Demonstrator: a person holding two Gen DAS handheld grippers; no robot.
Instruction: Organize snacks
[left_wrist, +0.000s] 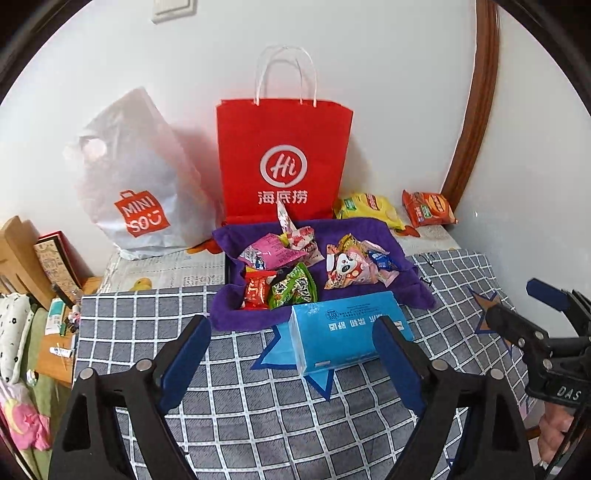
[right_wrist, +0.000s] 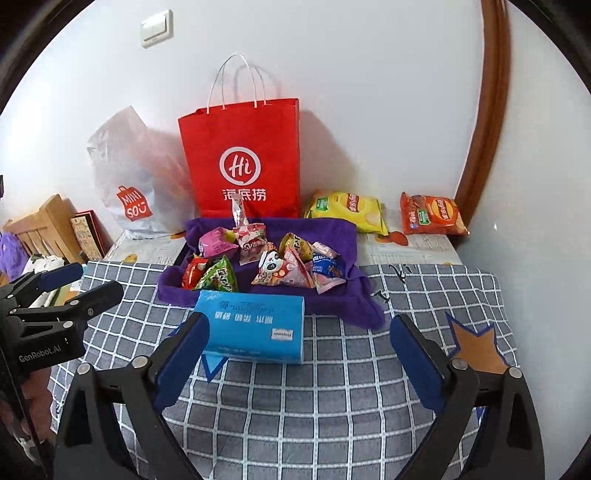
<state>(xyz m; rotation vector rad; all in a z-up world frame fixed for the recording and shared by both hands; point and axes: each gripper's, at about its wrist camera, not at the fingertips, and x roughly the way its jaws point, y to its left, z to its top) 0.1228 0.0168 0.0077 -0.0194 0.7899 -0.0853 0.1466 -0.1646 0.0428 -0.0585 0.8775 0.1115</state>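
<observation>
Several small snack packets lie piled on a purple cloth lining a tray. In front of it lies a blue tissue pack on the checked cloth. A yellow chip bag and an orange chip bag lie at the back right. My left gripper stands open above the checked cloth, near the tissue pack, holding nothing. My right gripper is open too, with nothing between its fingers.
A red paper bag and a white plastic shopping bag stand against the wall behind the tray. A checked tablecloth covers the table. A wooden door frame curves on the right; clutter sits left.
</observation>
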